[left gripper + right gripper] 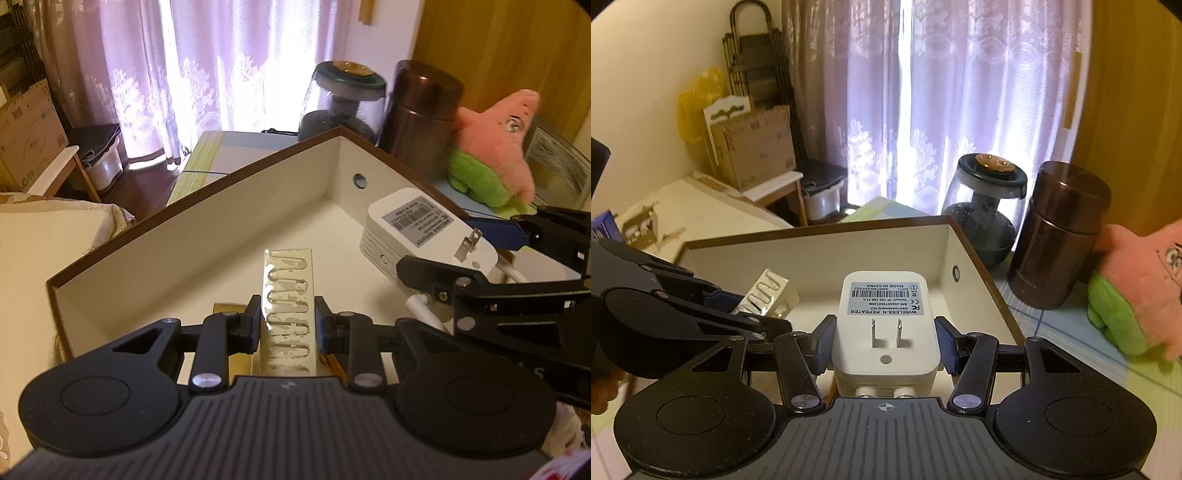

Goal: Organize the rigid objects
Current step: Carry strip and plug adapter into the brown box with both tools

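A white box with a brown rim (207,236) stands open in front of me; it also shows in the right wrist view (820,258). My left gripper (288,321) is shut on a shiny flat packet with a wavy pattern (290,295) and holds it over the box; the packet also shows in the right wrist view (764,293). My right gripper (885,345) is shut on a white wireless repeater plug (884,325), prongs up, over the box's right side. The plug (421,229) sits to the right of the packet in the left wrist view.
A glass jar with a dark lid (988,206), a brown canister (1058,236) and a pink and green plush toy (1141,291) stand right of the box. Cardboard boxes (753,147) and curtains (923,103) lie behind.
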The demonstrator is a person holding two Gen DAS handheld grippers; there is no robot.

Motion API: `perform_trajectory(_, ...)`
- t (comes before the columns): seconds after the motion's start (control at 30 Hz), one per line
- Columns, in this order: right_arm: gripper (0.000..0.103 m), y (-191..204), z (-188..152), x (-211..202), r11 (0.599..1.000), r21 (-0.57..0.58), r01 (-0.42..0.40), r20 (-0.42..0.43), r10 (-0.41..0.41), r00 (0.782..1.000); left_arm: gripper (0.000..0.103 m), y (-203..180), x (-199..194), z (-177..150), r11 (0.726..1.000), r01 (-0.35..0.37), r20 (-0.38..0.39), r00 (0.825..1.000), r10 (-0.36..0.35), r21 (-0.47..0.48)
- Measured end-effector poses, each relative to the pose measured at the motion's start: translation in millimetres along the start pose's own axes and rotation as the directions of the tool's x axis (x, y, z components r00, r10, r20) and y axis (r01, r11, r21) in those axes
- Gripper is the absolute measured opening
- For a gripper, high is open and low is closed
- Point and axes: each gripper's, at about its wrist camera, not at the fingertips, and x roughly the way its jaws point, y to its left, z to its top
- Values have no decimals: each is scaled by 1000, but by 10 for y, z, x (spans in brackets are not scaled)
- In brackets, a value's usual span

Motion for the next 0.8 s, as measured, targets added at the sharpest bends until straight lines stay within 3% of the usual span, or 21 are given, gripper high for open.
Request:
perform_trajectory(0.53,53,-256,128,874,1000,-21,18,-159,-21,987,24,166,775,341,1000,-10,-57,998,10,-5)
perform_trajectory(0.8,53,-359,118,988,998,39,41,-153,-34,988,25,183,887,383,1000,9,-38,999,-10,-18)
